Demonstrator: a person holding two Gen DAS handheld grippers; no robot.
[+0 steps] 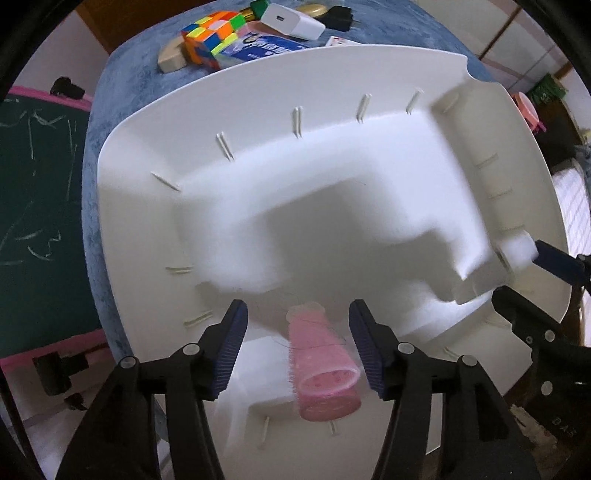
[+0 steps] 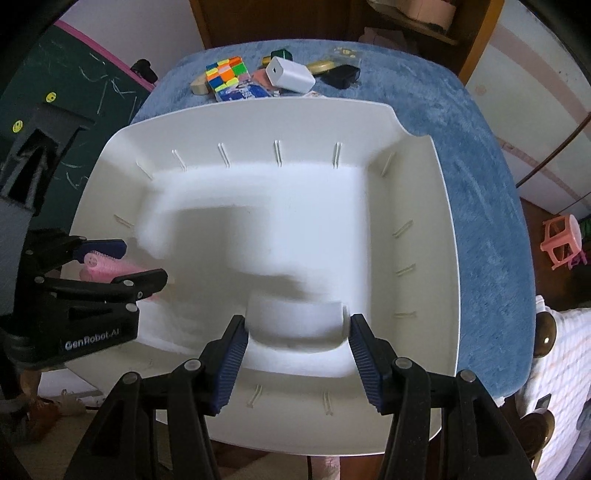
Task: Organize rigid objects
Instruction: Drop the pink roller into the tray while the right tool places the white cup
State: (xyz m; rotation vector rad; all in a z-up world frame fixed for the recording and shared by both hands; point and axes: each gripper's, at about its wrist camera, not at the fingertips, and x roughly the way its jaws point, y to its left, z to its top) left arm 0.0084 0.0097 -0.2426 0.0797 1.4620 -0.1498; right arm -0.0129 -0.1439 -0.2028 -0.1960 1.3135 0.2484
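Both grippers had the same build. The left gripper (image 1: 297,345) was made of black plastic arms joined by round silver rivets, and its fingers (image 1: 231,350) carried dark blue ribbed pads. The right gripper (image 2: 297,360) looked identical. The left body showed a grey "GenRobot.AI" marking.

Table (image 2: 476,155) covered in blue plush cloth, rounded corners. Left of the table: dark green chalkboard (image 2: 74,96) with a pink frame, scribbled chalk marks, two yellow smiley stickers. Behind the table: brown wooden furniture (image 2: 258,22) against a pale wall. Right of the table: small pink plastic stool (image 2: 563,240) on dark wooden floor, and a white striped fabric (image 2: 565,354) nearer the camera. Soft, even light.
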